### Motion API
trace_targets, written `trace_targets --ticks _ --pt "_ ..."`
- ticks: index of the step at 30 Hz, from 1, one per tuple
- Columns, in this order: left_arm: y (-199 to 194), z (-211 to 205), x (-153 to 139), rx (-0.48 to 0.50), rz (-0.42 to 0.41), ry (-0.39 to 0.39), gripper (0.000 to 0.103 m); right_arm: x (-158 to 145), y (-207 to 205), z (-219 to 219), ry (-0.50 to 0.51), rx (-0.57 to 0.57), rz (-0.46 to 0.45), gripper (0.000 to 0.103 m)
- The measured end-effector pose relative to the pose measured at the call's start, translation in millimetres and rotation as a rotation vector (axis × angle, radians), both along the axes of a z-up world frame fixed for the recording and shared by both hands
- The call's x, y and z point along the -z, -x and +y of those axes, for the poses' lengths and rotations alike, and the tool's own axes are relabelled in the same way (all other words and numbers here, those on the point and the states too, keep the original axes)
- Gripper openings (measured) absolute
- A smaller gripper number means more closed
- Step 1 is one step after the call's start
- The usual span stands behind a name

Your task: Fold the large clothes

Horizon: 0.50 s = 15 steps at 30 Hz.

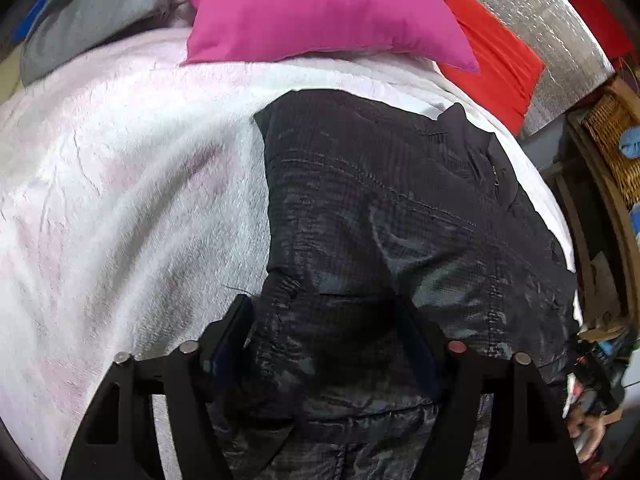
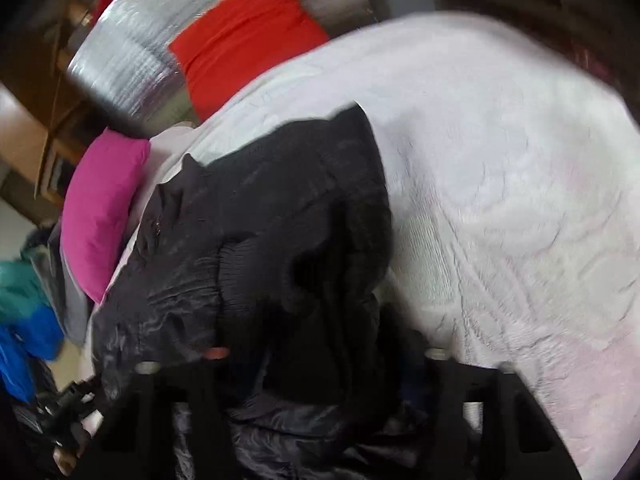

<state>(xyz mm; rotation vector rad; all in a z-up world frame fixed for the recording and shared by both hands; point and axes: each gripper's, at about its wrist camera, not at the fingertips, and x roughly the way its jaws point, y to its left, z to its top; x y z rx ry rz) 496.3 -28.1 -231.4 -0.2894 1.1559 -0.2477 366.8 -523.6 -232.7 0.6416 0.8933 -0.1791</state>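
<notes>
Left wrist view: a black quilted jacket (image 1: pixel 400 220) lay on a white blanket (image 1: pixel 120 200) over a bed, filling the centre and lower right of the frame. A pink pillow (image 1: pixel 312 8) sat at the top, a red cushion (image 1: pixel 492 64) at the upper right. The left gripper (image 1: pixel 328 320), at the bottom centre, stood about half open with jacket fabric bunched between its 2 fingers; whether the pads pinched it could not be told.

Right wrist view, blurred: the jacket (image 2: pixel 260 220) lay crumpled at centre left, the blanket (image 2: pixel 500 180) to the right. The right gripper (image 2: pixel 320 356), bottom centre, stood narrowly open amid folds; a grip could not be confirmed. Doing this step well likely meant pinching 1 layer only and pulling both edges taut and level.
</notes>
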Motion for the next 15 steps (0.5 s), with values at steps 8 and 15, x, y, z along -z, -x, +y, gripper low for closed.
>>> trace_targets --ticks 8,15 --pt "5 -9 -1 0.034 -0.018 -0.074 0.06 -17 21 9 0.081 -0.007 0.002 0.029" --pt "8 -4 -1 0.025 -0.009 -0.089 0.066 -5 16 0 0.031 -0.008 0.055 0.055"
